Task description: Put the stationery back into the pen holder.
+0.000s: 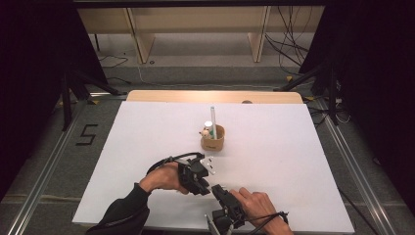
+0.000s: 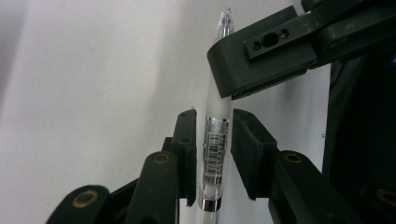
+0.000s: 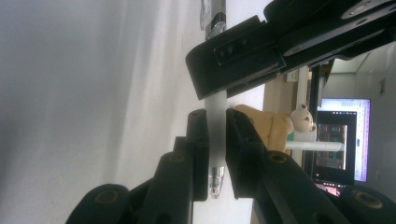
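Two grippers meet over the near edge of the white table [image 1: 147, 147]. On the left, the left gripper [image 2: 214, 154] has its jaws narrowed around a frosted pen [image 2: 215, 135], a thin gap showing each side. Rightward, the right gripper [image 3: 216, 154] clamps that same pen. Farther back stands a tan cup [image 1: 213, 139] holding pens.

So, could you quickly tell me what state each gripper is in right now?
Left gripper: jaws around the pen but not pressing on it, open.
Right gripper: shut on the pen, near its tip.
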The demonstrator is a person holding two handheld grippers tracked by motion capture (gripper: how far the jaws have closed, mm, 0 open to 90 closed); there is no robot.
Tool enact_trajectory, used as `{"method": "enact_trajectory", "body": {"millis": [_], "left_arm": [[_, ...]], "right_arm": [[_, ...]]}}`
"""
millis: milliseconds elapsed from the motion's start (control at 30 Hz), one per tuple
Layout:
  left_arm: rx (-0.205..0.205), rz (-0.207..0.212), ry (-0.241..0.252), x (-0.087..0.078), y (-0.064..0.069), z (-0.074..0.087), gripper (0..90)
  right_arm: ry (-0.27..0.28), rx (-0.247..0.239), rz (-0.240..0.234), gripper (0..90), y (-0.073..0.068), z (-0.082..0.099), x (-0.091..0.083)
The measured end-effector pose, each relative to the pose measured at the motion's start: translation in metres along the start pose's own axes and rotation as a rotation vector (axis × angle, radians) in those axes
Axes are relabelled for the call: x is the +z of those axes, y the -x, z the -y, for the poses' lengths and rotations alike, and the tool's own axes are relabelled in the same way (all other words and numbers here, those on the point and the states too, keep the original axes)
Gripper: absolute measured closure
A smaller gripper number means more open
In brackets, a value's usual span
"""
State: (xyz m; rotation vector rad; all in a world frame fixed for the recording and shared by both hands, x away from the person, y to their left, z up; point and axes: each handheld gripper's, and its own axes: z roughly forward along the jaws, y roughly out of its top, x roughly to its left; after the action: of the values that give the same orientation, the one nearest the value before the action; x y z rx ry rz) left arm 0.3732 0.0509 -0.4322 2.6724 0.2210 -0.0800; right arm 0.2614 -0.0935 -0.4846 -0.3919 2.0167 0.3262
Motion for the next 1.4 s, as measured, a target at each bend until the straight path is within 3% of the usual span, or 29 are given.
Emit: {"method": "enact_trajectory", "body": {"millis": [767, 967, 1067, 1100, 1233, 1400], "left_arm": [[0.044, 0.019, -0.044, 0.005, 0.001, -0.003, 77.7], [0.039, 0.027, -0.048, 0.005, 0.001, -0.002, 78.9], [0.037, 0.026, -0.045, 0.005, 0.002, -0.002, 79.1], [0.035, 0.022, -0.047, 0.005, 0.002, -0.001, 79.2], [0.018, 0.005, -0.039, 0.003, -0.001, 0.002, 79.3], [-0.017, -0.023, 0.005, -0.006, -0.005, 0.007, 79.3]], "right_arm": [[0.013, -0.032, -0.006, 80.9, -0.003, -0.002, 0.001], [0.020, -0.036, -0.011, 80.6, -0.004, -0.003, 0.000], [0.029, -0.023, -0.010, 78.6, -0.004, -0.002, 0.000], [0.024, -0.014, -0.005, 72.6, -0.003, -0.001, -0.001], [0.027, 0.024, 0.011, 63.9, 0.001, 0.002, -0.006], [0.052, 0.089, 0.050, 55.9, 0.008, 0.008, -0.010]]}}
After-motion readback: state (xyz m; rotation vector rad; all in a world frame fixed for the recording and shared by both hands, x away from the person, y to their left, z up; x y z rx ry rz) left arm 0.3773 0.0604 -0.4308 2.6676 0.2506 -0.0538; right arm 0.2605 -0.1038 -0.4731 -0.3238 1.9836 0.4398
